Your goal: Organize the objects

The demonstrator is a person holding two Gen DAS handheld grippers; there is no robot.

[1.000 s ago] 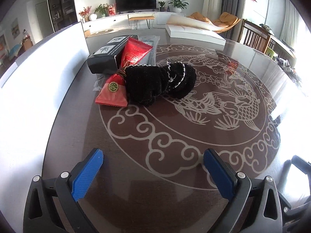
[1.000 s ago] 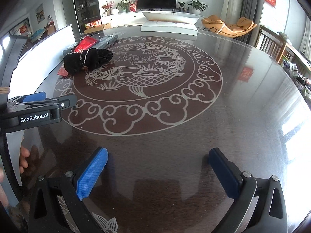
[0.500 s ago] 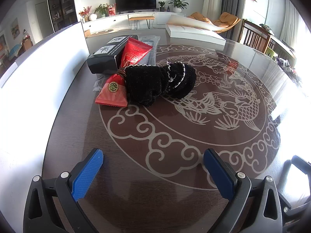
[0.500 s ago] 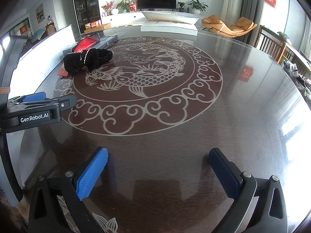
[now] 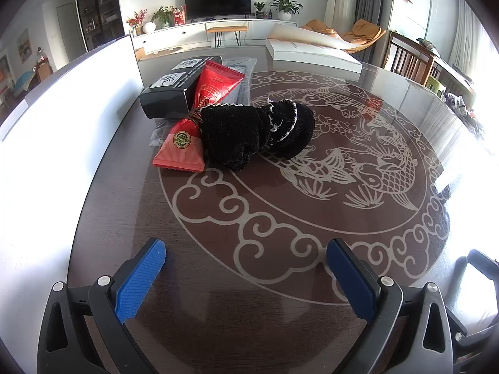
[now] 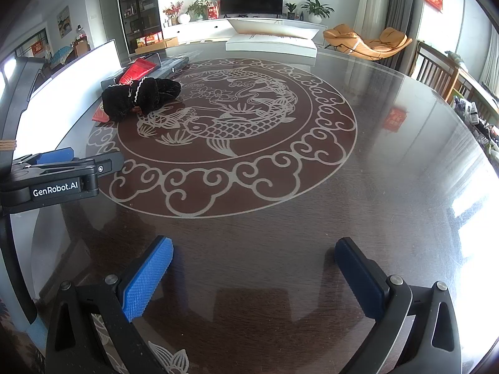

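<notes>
dark table (image 5: 280, 280): black cloth (image 5: 255, 134) hides part of red packets (image 5: 181, 152); left gripper (image 5: 246, 277), right gripper (image 6: 254, 275) both agape.

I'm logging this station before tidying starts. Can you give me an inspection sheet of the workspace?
Surface: dark glossy table with a pale fish medallion.
Job's things: black cloth bundle lying against two red packets and a black box, clustered near a white panel.
Clutter: a flat white box at the far edge.
Grippers: left gripper and right gripper both open, holding nothing, short of the pile.
Cables: nothing seen.
Surroundings: living room with TV, plants, orange chair.
</notes>
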